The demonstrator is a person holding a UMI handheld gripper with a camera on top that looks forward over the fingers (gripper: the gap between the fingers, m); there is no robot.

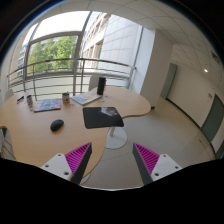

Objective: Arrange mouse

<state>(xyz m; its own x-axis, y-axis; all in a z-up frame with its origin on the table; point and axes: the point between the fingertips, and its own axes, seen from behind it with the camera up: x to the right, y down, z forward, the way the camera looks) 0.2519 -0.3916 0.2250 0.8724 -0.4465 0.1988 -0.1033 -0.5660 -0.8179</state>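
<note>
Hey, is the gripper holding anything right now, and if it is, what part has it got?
Nothing is held. The gripper is open, with only floor between its fingers; the mouse lies on the table, well beyond them.

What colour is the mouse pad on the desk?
Black; the mouse pad shows in the gripper view, beyond the open claw.

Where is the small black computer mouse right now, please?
In the gripper view, the small black computer mouse lies on the round wooden table, left of the dark mouse mat, well beyond the open claw.

No legible text, label, brand or number anywhere
</note>
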